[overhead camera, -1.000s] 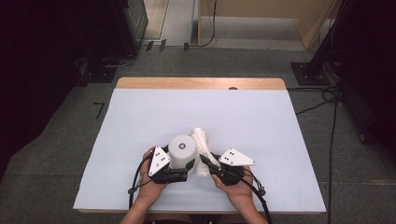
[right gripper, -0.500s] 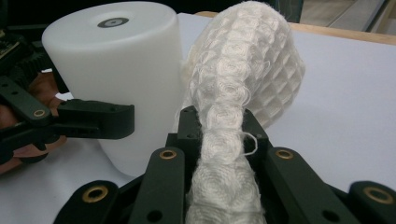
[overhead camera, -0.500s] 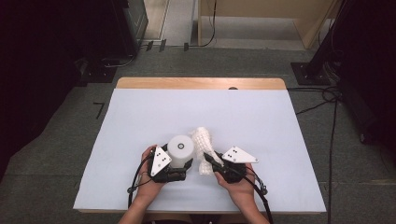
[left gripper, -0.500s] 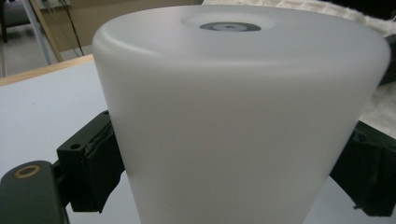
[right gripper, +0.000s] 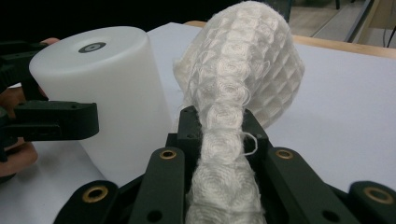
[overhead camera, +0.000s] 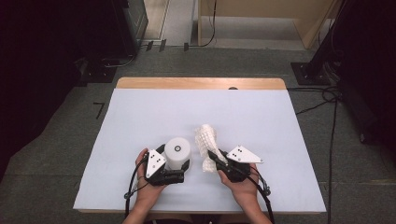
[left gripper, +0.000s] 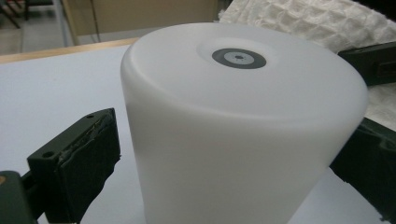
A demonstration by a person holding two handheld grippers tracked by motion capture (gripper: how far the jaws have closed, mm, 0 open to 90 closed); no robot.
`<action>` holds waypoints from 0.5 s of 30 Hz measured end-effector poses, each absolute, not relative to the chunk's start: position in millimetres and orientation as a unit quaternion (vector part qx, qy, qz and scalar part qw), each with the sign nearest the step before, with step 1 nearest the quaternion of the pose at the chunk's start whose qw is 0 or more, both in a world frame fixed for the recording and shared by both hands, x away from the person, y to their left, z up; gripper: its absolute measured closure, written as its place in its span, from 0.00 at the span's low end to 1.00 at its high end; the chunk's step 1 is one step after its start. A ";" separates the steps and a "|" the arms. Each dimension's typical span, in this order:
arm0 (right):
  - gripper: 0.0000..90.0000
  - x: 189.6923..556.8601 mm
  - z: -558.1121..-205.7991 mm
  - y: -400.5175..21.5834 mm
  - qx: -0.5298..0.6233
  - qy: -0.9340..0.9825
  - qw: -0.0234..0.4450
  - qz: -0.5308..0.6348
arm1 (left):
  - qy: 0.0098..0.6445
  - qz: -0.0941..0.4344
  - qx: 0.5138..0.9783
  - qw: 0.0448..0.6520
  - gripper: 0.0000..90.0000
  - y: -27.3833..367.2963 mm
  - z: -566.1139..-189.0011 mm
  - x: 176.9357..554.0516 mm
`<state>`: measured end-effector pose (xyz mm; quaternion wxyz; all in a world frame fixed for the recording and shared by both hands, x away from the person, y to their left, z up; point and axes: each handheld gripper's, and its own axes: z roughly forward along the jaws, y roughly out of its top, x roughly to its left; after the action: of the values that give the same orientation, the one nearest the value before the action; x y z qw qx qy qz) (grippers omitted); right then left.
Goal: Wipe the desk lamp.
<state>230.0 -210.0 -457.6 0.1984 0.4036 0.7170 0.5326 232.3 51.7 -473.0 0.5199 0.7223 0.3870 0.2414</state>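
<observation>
1. My right gripper (overhead camera: 212,156) is clenched on a white waffle-weave cloth (overhead camera: 206,140); in the right gripper view the jaws pinch a bunched fold of it tight, and the rest of the cloth (right gripper: 243,60) balloons up beyond them.
2. My left gripper (overhead camera: 180,161) brackets a white cylinder (overhead camera: 177,151). In the left gripper view the cylinder (left gripper: 238,126) stands upright between the two black jaws. A sliver of table shows between the left pad and the cylinder's wall, and the other jaw is partly hidden behind the cylinder, so I cannot tell whether this gripper is actually squeezing it.
3. The cylinder stands on the light blue table cover (overhead camera: 140,116), near the edge closest to me. It has a small dark ring in the middle of its flat top.
4. The cloth hangs just to the right of the cylinder, close beside it; whether they touch I cannot tell.
5. Beyond the cylinder, a strip of bare wooden tabletop (overhead camera: 201,83) shows past the far edge of the cover.
</observation>
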 end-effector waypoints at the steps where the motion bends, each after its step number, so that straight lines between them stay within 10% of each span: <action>1: 0.84 229.8 -457.3 -210.1 0.405 0.716 0.198 0.533 | 0.394 0.245 0.720 0.516 0.00 48.8 -473.2 230.7; 15: 0.84 226.9 -466.5 -196.9 0.395 0.736 0.191 0.516 | 0.424 0.260 0.722 0.480 0.09 36.2 -476.2 231.5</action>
<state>226.9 -196.9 -466.5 0.1906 0.3952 0.7355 0.5162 231.5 36.2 -476.2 0.4804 0.7225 0.4237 0.2602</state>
